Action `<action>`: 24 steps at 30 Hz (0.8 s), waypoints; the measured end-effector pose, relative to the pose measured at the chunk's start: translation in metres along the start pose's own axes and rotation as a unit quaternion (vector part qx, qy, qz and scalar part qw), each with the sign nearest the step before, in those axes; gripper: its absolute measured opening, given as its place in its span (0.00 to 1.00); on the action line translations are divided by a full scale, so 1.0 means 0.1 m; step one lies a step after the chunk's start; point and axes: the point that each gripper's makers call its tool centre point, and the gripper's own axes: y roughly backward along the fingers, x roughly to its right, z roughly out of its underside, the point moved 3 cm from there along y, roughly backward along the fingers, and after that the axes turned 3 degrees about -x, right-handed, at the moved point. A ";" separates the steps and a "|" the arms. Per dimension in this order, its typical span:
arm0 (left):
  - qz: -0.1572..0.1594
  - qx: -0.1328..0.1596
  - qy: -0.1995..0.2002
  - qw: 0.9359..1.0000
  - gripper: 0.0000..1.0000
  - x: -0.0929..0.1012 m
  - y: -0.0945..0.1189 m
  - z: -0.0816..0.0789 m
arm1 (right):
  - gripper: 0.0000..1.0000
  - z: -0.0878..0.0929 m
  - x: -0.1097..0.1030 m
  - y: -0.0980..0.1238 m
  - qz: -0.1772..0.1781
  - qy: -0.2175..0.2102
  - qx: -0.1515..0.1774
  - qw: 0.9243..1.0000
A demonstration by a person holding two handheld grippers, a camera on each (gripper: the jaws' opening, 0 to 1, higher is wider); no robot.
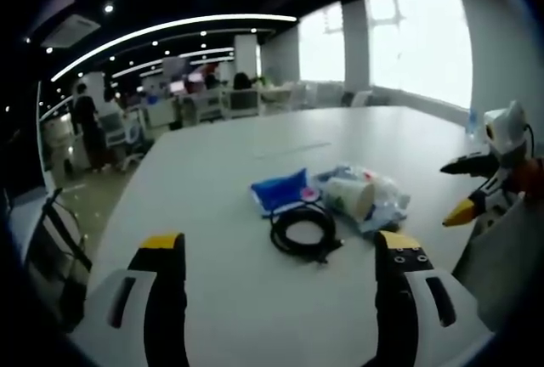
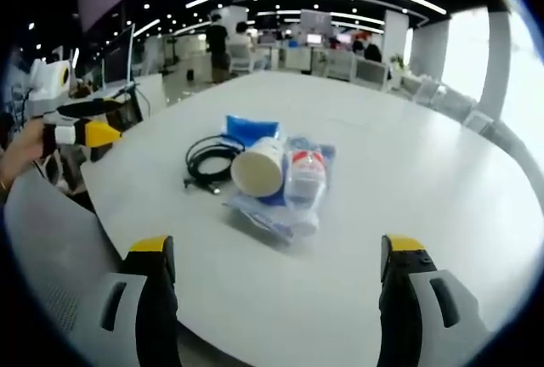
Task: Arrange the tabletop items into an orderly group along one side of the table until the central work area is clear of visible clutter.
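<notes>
An open-plan office with curved strips of ceiling light, bright windows on one side, and people and chairs far in the background. In the foreground is a large white desk [image 1: 255, 163] with a rounded edge.

A small cluster of items sits out on the desk's middle area. In the right gripper view it reads clearly: a coiled black cable [image 2: 208, 160], a blue packet [image 2: 249, 128] behind it, a paper cup [image 2: 257, 167] lying on its side with its open mouth toward the camera, and a clear plastic bottle [image 2: 304, 177] lying beside the cup on a crinkled plastic wrapper [image 2: 263, 214]. The items touch or overlap one another.

The left hand-held gripper [image 1: 280, 256] has its jaws spread wide and holds nothing; the cable [image 1: 303, 231] lies straight ahead between them, a little beyond the tips. The right hand-held gripper [image 2: 276, 261] is likewise spread and empty, with the wrapper's near edge just ahead of it.

The two approach from opposite sides. The bottle's long axis runs roughly along the right gripper's line of sight, and the right one seems nearer to it.
</notes>
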 end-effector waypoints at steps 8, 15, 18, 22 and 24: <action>-0.002 0.001 0.002 1.000 0.89 -0.01 0.00 0.00 | 0.99 0.01 -0.02 -0.01 -0.004 0.006 -0.004 1.000; -0.018 0.011 0.006 1.000 0.91 -0.06 0.03 -0.03 | 0.99 0.00 -0.01 0.00 -0.003 0.004 0.000 1.000; -0.014 0.010 0.003 1.000 0.91 -0.05 0.02 -0.03 | 0.95 -0.04 0.00 0.02 0.001 0.009 0.011 1.000; -0.012 0.008 -0.002 1.000 0.91 -0.04 0.02 -0.02 | 0.96 -0.05 0.00 0.01 -0.002 0.002 0.012 1.000; -0.010 0.005 -0.003 1.000 0.91 -0.03 0.01 -0.01 | 0.96 -0.04 -0.01 0.01 -0.003 0.004 0.011 1.000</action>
